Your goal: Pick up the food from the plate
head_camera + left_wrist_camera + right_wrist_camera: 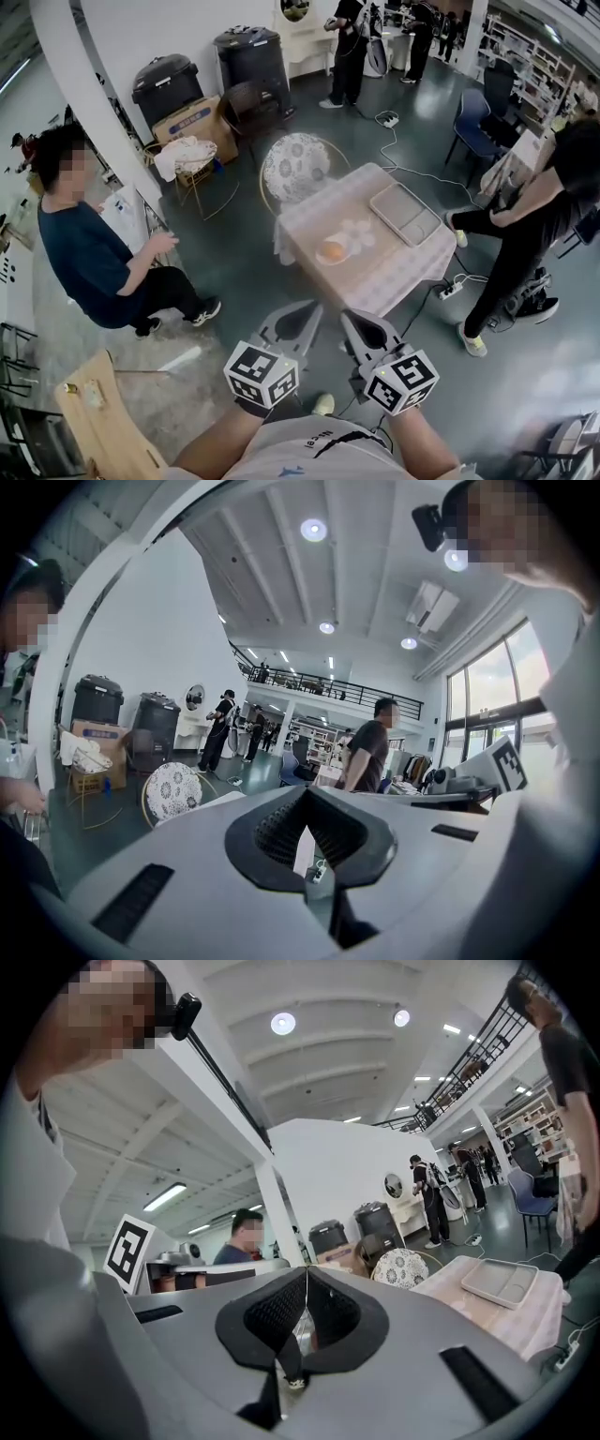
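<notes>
A small table with a pale cloth (375, 281) stands ahead of me. On its near left lies a white plate (323, 260) with an orange-brown bun (333, 249); pale round pieces (357, 233) lie beside it. My left gripper (302, 317) and right gripper (358, 323) are held close to my body, well short of the table, and point towards it. In the left gripper view the left gripper (307, 791) has its jaws meeting, nothing between them. The right gripper (306, 1271) is likewise shut and empty in its own view.
A grey tray (405, 214) (497, 1281) lies on the table's far right. A patterned round chair (295, 167) stands behind the table. A person (94, 258) crouches at left, another (525, 216) stands at right. A power strip (451, 291) lies on the floor by the table.
</notes>
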Available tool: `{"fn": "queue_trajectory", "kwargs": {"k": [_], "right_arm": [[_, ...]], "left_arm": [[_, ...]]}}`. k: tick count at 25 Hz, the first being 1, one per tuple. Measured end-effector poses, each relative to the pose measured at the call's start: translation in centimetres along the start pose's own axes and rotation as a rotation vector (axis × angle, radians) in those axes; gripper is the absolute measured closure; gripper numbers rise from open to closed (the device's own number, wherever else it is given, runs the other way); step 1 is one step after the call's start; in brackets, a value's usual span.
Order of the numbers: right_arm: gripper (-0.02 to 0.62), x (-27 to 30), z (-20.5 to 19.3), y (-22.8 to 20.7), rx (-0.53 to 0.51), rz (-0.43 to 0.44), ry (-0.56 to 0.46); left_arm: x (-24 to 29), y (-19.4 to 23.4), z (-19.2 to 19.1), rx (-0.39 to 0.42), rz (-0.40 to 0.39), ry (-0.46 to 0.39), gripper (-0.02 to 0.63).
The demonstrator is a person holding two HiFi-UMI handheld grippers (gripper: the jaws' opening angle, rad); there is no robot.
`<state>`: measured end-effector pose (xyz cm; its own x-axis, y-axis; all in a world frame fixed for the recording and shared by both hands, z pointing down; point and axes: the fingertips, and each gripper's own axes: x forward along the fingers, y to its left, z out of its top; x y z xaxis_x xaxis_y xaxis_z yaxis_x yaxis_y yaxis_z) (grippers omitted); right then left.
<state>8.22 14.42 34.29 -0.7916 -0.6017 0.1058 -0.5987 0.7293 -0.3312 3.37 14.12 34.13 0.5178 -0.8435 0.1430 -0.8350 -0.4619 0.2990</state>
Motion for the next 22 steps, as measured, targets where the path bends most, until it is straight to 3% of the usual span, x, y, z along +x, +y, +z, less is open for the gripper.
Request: {"fn": "queue_trajectory", "kwargs": {"k": [9,22], "right_arm": [[0.58,3.1,-0.8,-2.7,0.0,-0.034,0.026],[0.579,14.9,-1.7,-9.5,-0.005,-0.16,0.088]], "left_arm": [[3.1,3.1,-0.2,-0.009,-0.021,0.005,0.6],[11.2,14.9,0.2,-0.005,-0.091,0.067,0.6]]}}
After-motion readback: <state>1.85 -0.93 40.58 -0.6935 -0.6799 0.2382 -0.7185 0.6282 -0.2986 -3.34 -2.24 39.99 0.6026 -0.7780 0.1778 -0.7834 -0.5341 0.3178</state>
